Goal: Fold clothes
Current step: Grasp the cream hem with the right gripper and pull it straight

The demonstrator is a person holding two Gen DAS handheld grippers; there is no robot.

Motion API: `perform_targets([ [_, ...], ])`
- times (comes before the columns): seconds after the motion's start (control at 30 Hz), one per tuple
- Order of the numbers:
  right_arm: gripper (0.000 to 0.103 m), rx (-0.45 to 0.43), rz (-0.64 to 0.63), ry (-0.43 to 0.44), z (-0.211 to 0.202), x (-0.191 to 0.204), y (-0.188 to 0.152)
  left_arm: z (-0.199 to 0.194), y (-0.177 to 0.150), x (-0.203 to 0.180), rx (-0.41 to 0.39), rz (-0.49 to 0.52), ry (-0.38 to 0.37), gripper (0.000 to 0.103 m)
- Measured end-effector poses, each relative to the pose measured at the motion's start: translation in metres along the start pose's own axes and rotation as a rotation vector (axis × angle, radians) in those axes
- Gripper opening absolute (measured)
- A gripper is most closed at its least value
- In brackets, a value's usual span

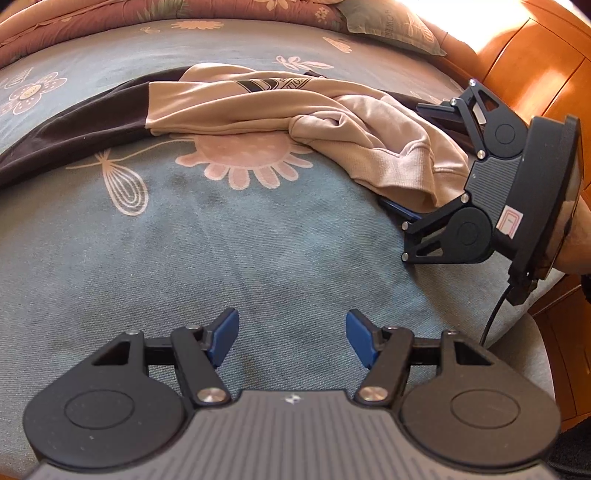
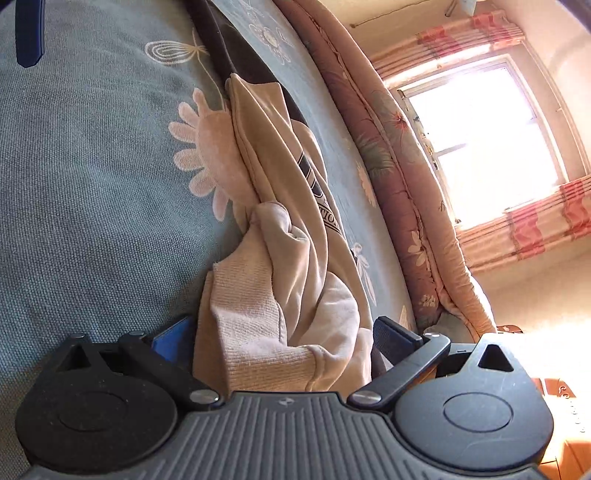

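A beige sweatshirt (image 1: 258, 107) with dark brown sleeves (image 1: 66, 133) lies crumpled on the blue flowered bedsheet (image 1: 147, 251). Its ribbed hem (image 2: 251, 332) bunches at the near right end. My right gripper (image 2: 282, 332), rolled on its side at the right of the left wrist view (image 1: 410, 158), stands wide open. The hem lies between its blue pads, and they do not squeeze it. My left gripper (image 1: 291, 339) hovers open over bare sheet in front of the sweatshirt, with nothing between its fingers. One of its blue fingers (image 2: 29, 33) shows at the top left of the right wrist view.
A rolled pink floral quilt (image 2: 402, 177) runs along the far side of the bed, with a grey-green pillow (image 1: 391, 26) at its end. A wooden bed frame (image 1: 535, 59) borders the right side. A bright window (image 2: 480, 140) with striped curtains lies beyond.
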State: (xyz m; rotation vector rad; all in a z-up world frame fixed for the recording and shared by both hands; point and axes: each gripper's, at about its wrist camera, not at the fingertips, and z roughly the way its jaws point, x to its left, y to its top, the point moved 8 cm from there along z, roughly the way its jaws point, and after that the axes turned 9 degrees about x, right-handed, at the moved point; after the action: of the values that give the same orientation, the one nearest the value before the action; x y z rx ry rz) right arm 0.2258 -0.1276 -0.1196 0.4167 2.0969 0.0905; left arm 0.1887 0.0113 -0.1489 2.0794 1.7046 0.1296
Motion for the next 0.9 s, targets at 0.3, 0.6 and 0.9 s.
perform_targets([
  [0.3,0.103,0.062,-0.027,-0.034,0.001,0.001,-0.019,0.005,0.003,0.001,0.009,-0.008,-0.015,0.065],
  [0.6,0.098,0.059,-0.084,-0.037,0.024,-0.006,0.003,-0.001,0.003,-0.009,-0.008,0.006,-0.04,0.065],
  [0.9,0.014,0.123,-0.177,-0.072,0.018,0.046,0.001,-0.005,0.001,-0.01,-0.017,0.007,-0.049,0.065],
])
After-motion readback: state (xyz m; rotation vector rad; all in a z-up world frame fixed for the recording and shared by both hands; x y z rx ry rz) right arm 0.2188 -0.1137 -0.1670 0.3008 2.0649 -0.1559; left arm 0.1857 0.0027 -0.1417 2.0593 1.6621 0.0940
